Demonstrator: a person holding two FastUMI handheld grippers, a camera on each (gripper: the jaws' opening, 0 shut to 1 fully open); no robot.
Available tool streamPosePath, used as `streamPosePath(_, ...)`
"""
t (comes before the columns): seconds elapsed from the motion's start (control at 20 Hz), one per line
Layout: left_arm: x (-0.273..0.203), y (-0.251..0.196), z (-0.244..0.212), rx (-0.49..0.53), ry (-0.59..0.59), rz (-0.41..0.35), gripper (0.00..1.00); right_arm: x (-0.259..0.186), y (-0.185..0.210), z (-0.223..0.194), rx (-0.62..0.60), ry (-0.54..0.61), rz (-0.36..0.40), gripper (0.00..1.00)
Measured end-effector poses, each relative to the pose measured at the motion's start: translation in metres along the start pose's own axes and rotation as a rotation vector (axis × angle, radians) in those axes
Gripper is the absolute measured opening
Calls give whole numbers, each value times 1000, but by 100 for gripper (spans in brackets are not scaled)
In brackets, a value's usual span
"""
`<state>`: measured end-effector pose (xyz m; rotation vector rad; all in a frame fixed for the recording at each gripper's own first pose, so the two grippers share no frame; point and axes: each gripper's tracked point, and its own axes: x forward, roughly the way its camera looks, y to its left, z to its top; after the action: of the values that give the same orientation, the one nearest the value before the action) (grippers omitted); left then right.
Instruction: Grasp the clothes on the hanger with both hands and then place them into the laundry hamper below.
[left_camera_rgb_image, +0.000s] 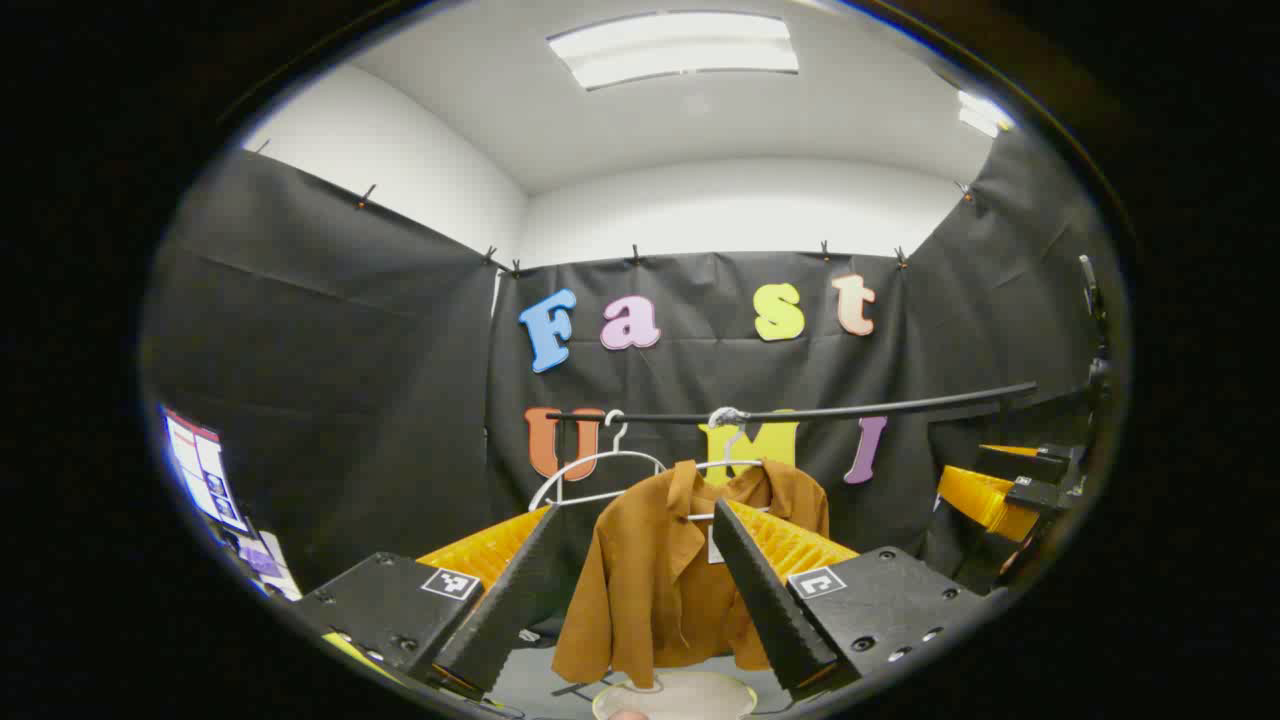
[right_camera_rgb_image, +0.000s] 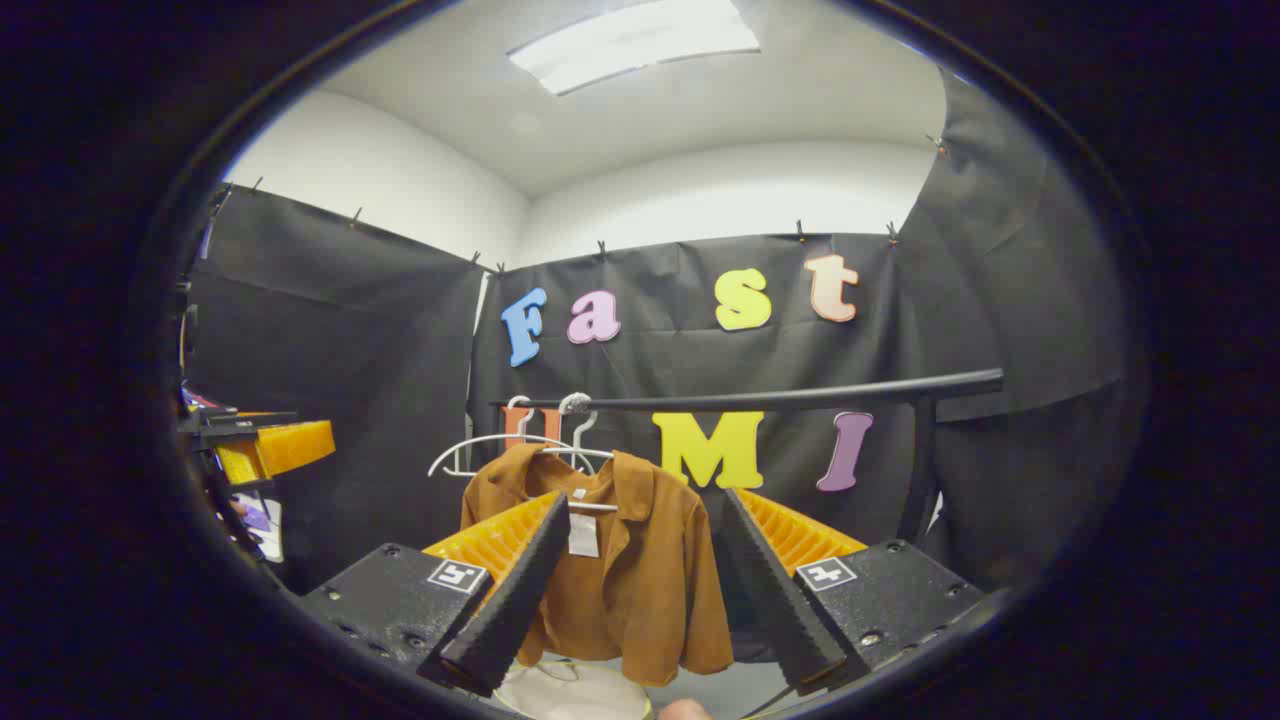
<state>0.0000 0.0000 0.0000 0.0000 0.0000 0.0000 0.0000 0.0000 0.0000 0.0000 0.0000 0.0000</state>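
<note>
a rust-brown short-sleeved shirt (left_camera_rgb_image: 660, 580) hangs on a thin white wire hanger (left_camera_rgb_image: 735, 462) from a black horizontal rail (left_camera_rgb_image: 800, 411); a second white hanger (left_camera_rgb_image: 590, 470), empty, hangs on the same rail just beside it. below the shirt sits the pale round rim of the laundry hamper (left_camera_rgb_image: 676, 696) (its inside cannot be seen from here), and the shirt hem hangs just above this rim. the left gripper (left_camera_rgb_image: 640, 590) has its fingers spread wide, with the shirt seen between them but farther off, not touched. the right gripper (right_camera_rgb_image: 640, 590) also has its fingers wide apart and holds nothing; the shirt is in front of it. the right gripper appears too at the right edge of the left gripper view.
</note>
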Motion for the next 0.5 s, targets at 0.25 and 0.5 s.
streamPosePath(0.25,21,6,-2,28,3,-27,100,18,3,-9,2,18,-49,96)
streamPosePath(0.5,35,13,-7,23,5,-54,100,34,14,-17,12,35,-76,97)
